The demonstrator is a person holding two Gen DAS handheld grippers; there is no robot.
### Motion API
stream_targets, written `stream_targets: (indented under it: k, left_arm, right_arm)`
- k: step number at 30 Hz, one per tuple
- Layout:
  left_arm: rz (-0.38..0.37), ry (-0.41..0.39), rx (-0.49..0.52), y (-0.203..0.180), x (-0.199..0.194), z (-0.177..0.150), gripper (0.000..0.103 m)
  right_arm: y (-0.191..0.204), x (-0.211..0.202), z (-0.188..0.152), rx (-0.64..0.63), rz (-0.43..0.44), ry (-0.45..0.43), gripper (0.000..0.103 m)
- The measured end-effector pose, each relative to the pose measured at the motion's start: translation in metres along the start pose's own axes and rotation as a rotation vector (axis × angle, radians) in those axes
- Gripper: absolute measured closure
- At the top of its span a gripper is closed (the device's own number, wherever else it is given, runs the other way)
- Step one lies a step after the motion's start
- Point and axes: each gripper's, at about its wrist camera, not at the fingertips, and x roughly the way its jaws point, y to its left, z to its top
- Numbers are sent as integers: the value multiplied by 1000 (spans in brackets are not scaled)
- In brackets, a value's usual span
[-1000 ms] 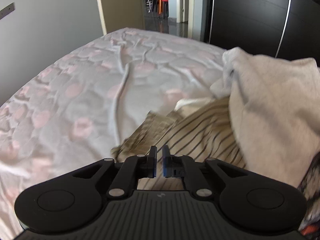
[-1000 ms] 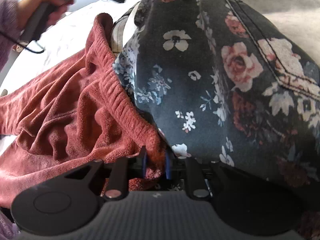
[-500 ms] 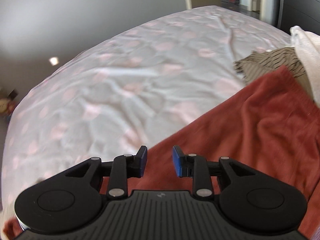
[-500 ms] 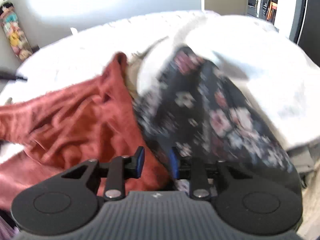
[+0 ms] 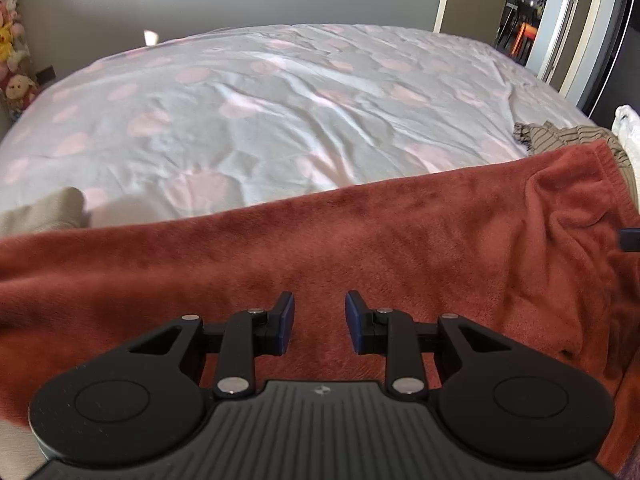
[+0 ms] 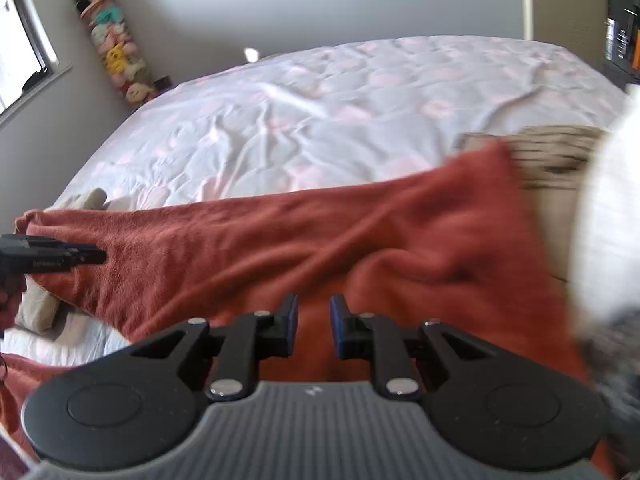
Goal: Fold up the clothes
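Observation:
A rust-red fleece garment [image 5: 400, 248] lies stretched in a long band along the near side of the bed. My left gripper [image 5: 319, 320] hovers over its middle. The jaws stand apart, the fleece runs flat beneath them, and no fold is pinched. In the right wrist view the same garment [image 6: 260, 240] runs from the far left to my right gripper [image 6: 313, 326], which is shut on it. The left gripper [image 6: 102, 256] shows there over the garment's left end. One of the right gripper's fingertips [image 5: 629, 240] peeks in at the left wrist view's right edge.
The bed [image 5: 280, 112] has a rumpled grey sheet with pink spots. A striped beige garment [image 5: 568, 136] and a white one [image 6: 608, 220] are piled at the right. A beige cloth [image 5: 48, 208] lies at the left. Plush toys [image 6: 116, 60] stand in the far corner.
The right gripper has drawn the red garment away from the floral pile and out along the bed. The left gripper swung left from the striped garment to above the red one, its jaws now wider.

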Motion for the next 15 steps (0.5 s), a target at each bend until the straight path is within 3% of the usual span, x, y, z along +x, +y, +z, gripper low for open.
stream_targets:
  k: [4, 8, 10, 11, 12, 15]
  left_arm:
    - [-77, 14, -52, -1, 39, -5, 77]
    - [-87, 21, -100, 14, 69, -6, 79]
    - [-107, 20, -145, 29, 74, -1, 94]
    - [-117, 22, -160, 37, 75, 1, 97]
    - [-127, 24, -176, 44, 77, 3, 102]
    - [-150, 30, -213, 65, 81, 10, 102]
  right_arm:
    - [20, 70, 17, -57, -9, 22, 85]
    - [14, 129, 29, -80, -38, 117, 86]
    - [5, 152, 35, -73, -64, 141, 96]
    - [-2, 159, 40, -54, -66, 134, 103]
    - [-9, 165, 46, -37, -72, 127, 103]
    - [-27, 179, 67, -1, -107, 102, 103]
